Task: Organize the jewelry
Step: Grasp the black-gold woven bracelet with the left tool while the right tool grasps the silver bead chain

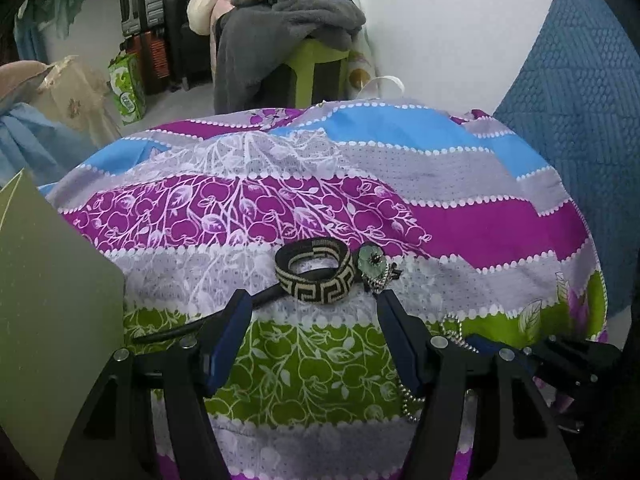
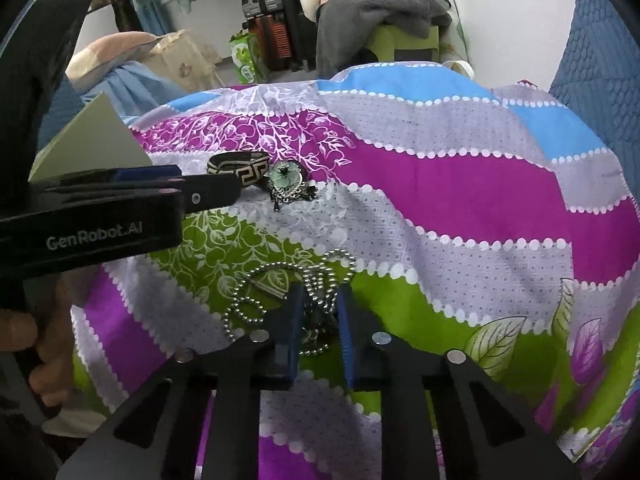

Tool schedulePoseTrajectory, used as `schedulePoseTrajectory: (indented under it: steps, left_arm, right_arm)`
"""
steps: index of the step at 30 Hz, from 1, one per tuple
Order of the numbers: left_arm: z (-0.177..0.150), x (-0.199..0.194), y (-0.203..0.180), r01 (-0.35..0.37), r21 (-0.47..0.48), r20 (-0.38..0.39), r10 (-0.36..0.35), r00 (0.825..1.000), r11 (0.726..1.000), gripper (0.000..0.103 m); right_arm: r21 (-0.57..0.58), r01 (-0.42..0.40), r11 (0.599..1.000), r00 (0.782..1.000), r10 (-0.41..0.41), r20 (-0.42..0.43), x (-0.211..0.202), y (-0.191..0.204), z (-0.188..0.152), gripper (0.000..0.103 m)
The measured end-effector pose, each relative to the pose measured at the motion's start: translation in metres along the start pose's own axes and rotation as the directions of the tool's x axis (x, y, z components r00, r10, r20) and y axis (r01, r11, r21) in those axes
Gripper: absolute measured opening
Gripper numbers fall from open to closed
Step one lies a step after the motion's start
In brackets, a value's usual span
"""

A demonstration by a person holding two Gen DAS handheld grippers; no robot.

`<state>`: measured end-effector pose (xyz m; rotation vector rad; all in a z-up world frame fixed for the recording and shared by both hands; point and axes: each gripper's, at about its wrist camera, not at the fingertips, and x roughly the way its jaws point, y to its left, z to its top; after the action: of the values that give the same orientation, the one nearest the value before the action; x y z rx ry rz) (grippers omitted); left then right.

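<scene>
Two grippers low over striped floral cloth (image 1: 460, 224). Left gripper (image 1: 316, 300): jaws spread wide, nothing between, tips just short of woven black-and-cream bracelet (image 1: 316, 274) lying flat mid-cloth. Touching bracelet's right side, pale green flower brooch (image 1: 370, 259) with small hanging chains. Right gripper (image 2: 320, 300): jaws drawn close, pinching silver ball chain (image 2: 280, 280), remaining loops piled on green band at near edge, left of fingertips. Grey-green card (image 1: 52, 320) at far left. Beyond cloth, grey garment (image 1: 296, 12) heaped over green stool (image 1: 316, 60).
</scene>
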<state>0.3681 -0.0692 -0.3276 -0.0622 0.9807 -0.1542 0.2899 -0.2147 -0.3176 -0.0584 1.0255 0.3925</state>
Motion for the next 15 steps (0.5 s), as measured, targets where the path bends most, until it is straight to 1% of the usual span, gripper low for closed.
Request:
schedulePoseTrajectory:
  steps: [2,7,10,11,12,15]
  left_arm:
    - [0.0,0.002,-0.002,-0.014,0.013,-0.001,0.014,1.0,1.0,0.065]
    - [0.001,0.012,-0.006,-0.05,0.041,-0.013,0.051,0.999,0.998,0.065]
    - [0.002,0.015,-0.007,-0.054,0.051,-0.004,0.054,0.999,0.997,0.065]
    - [0.004,0.016,-0.008,-0.058,0.055,-0.001,0.058,0.998,0.997,0.063]
    - [0.005,0.016,-0.009,-0.059,0.058,0.004,0.059,0.998,0.997,0.059]
    - [0.008,0.018,-0.011,-0.056,0.07,0.008,0.056,0.998,0.996,0.059]
  right_arm:
    - [0.018,-0.015,1.0,1.0,0.015,-0.006,0.0,-0.002,0.0,0.007]
    - [0.026,-0.02,0.999,1.0,0.02,-0.008,-0.001,-0.003,0.0,0.006]
    - [0.033,-0.02,0.999,1.0,0.021,-0.009,-0.001,-0.003,0.0,0.006]
    - [0.033,-0.018,0.999,1.0,0.019,-0.008,-0.001,-0.004,0.0,0.005]
    - [0.033,-0.018,0.999,1.0,0.018,-0.008,-0.001,-0.004,0.0,0.005]
    - [0.036,-0.018,0.999,1.0,0.018,-0.008,0.0,-0.004,0.001,0.005]
